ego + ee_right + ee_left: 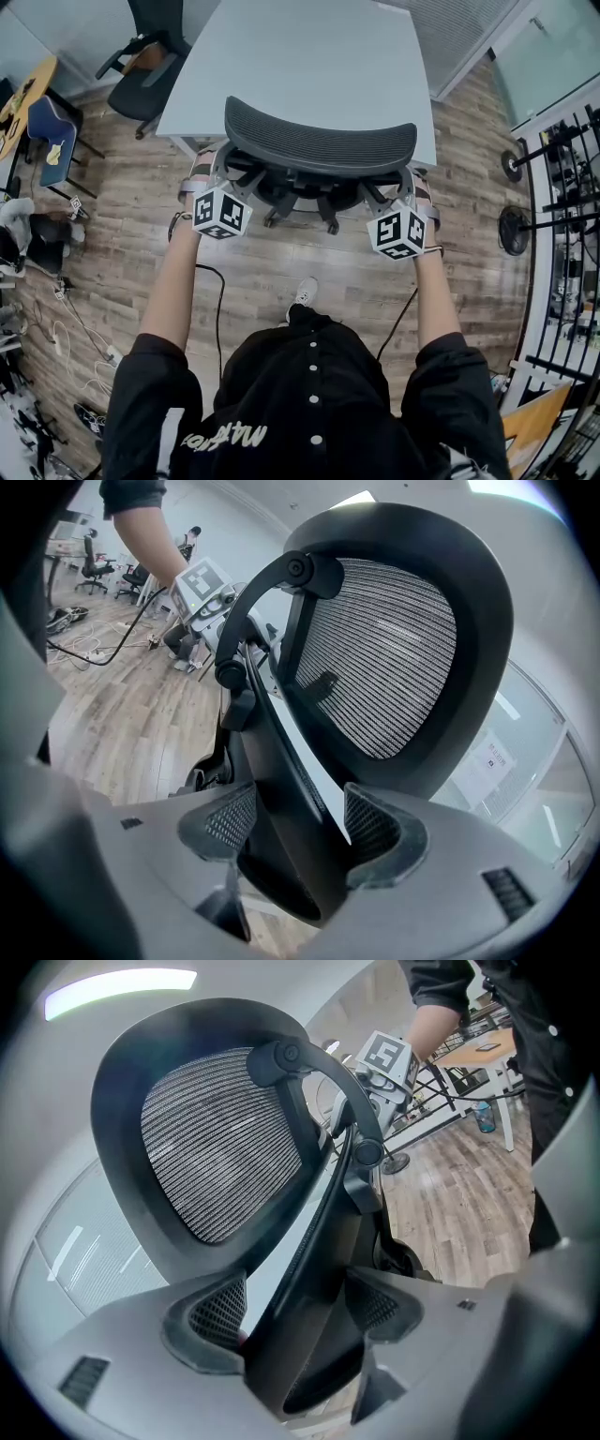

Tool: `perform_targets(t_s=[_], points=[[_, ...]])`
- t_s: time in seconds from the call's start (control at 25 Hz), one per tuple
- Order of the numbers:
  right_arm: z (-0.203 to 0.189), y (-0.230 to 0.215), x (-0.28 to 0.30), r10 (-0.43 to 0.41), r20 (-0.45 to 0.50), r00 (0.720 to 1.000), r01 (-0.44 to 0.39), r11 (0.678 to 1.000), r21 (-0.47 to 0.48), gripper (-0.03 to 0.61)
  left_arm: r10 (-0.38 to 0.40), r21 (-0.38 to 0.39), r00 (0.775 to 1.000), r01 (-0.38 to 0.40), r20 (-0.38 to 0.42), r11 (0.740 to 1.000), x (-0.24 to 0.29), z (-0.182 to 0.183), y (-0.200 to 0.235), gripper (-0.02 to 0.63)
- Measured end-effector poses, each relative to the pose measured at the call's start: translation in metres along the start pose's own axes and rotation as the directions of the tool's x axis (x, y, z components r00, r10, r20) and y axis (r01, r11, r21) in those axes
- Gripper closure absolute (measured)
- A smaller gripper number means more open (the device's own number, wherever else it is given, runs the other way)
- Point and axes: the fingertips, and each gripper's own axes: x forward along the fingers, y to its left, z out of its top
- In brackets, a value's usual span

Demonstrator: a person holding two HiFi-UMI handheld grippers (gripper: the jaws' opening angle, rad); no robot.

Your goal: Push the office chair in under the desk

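Gripping the office chair (pixel 319 142) mid-frame, I had left gripper (pixel 300 1324) and right gripper (pixel 298 836) clenched on its back frame.

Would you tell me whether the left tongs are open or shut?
Shut: the left tongs grip a black frame bar of the office chair between both pads.
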Motion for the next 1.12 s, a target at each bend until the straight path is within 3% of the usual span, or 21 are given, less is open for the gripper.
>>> perform_targets(t_s=[1.12], points=[[-0.002, -0.031, 0.04, -0.009, 0.007, 1.0, 0.009, 1.0, -0.01, 0.272, 0.005, -0.002, 1.0, -0.005, -0.006, 1.0, 0.041, -0.008, 0.029, 0.275]])
